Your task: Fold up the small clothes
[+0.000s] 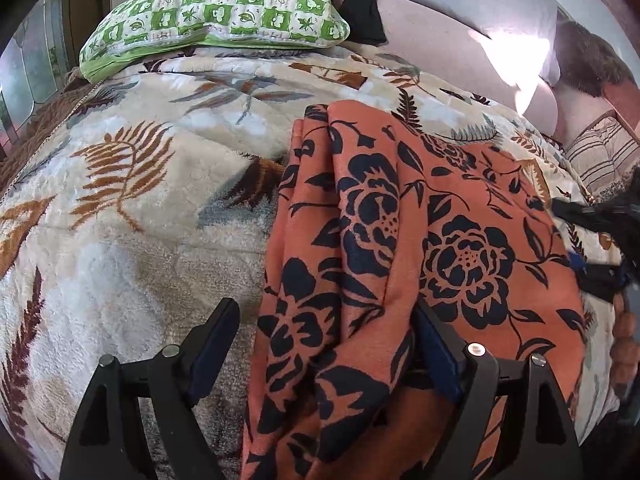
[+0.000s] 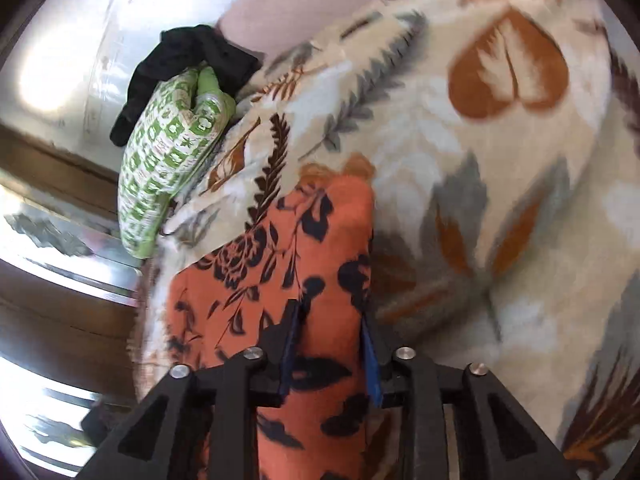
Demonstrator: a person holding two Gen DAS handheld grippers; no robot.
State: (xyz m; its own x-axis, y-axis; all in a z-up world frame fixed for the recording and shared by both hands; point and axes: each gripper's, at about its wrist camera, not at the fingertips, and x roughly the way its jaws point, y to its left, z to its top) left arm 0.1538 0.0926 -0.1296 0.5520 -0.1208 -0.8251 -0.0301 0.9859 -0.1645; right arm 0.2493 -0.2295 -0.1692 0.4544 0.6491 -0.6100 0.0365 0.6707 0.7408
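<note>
An orange garment (image 1: pixel 400 248) with a dark blue flower print lies on a cream leaf-patterned blanket (image 1: pixel 140 220). It is bunched in long folds on its left side. My left gripper (image 1: pixel 324 320) is open, and the near folded edge of the garment lies between its jaws. The right gripper shows at the right edge of the left wrist view (image 1: pixel 592 248). In the right wrist view my right gripper (image 2: pixel 332 328) stands partly open around a thick fold of the orange garment (image 2: pixel 304 256). The cloth fills the gap between the pads.
A green-and-white checked pillow (image 1: pixel 216 8) lies at the far end of the blanket, with a black cloth (image 1: pixel 360 4) behind it. A pink sheet (image 1: pixel 460 48) and a striped cushion (image 1: pixel 600 152) are at the far right. The bed's edge (image 2: pixel 152 280) drops to the floor (image 2: pixel 60 340) on the left.
</note>
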